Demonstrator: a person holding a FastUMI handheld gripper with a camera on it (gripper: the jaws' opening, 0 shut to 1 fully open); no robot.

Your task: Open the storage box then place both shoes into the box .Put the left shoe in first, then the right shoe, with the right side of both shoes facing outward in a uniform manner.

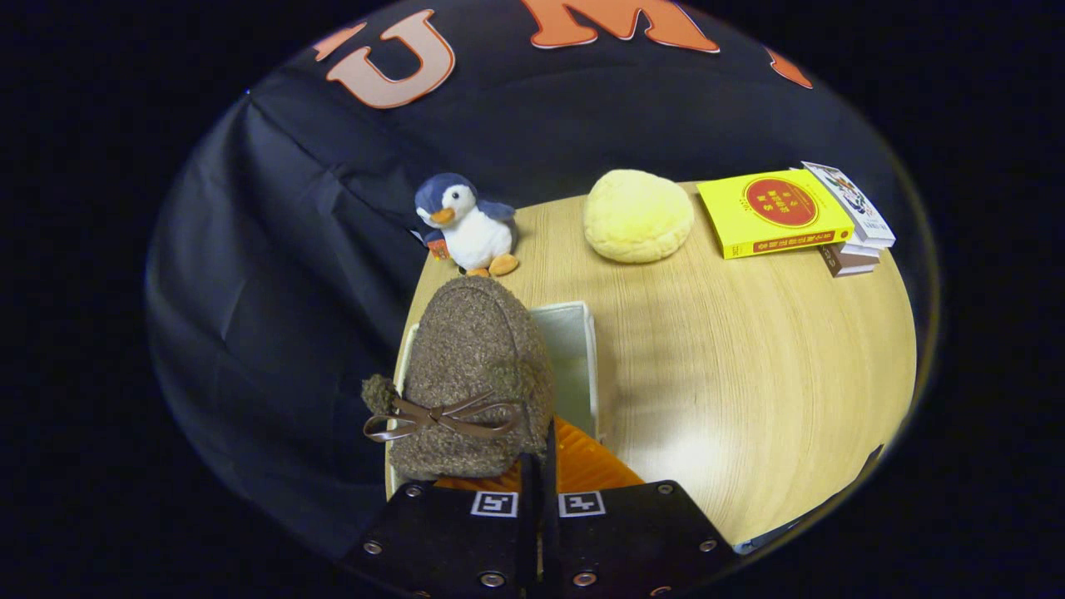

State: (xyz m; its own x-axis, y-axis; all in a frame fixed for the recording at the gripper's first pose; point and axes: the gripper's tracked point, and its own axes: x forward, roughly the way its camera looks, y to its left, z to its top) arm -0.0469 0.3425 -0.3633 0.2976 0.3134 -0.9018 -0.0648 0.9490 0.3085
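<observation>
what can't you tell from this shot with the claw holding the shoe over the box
Gripper view:
- Inside of the white storage box: mostly covered by the brown fuzzy shoe, so its contents cannot be told.
- Which shoe this is, left or right: not clear from above.
- Claw: fingers nearly together at the shoe's rim; how firmly they pinch it is hidden.
- Lower books in the stack: covered by the yellow book.

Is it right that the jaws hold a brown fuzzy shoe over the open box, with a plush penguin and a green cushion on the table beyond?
Not quite. The gripper view shows the cushion is yellow, not green. The rest stands: the gripper holds the shoe over the box, the penguin beyond on the table.
</observation>
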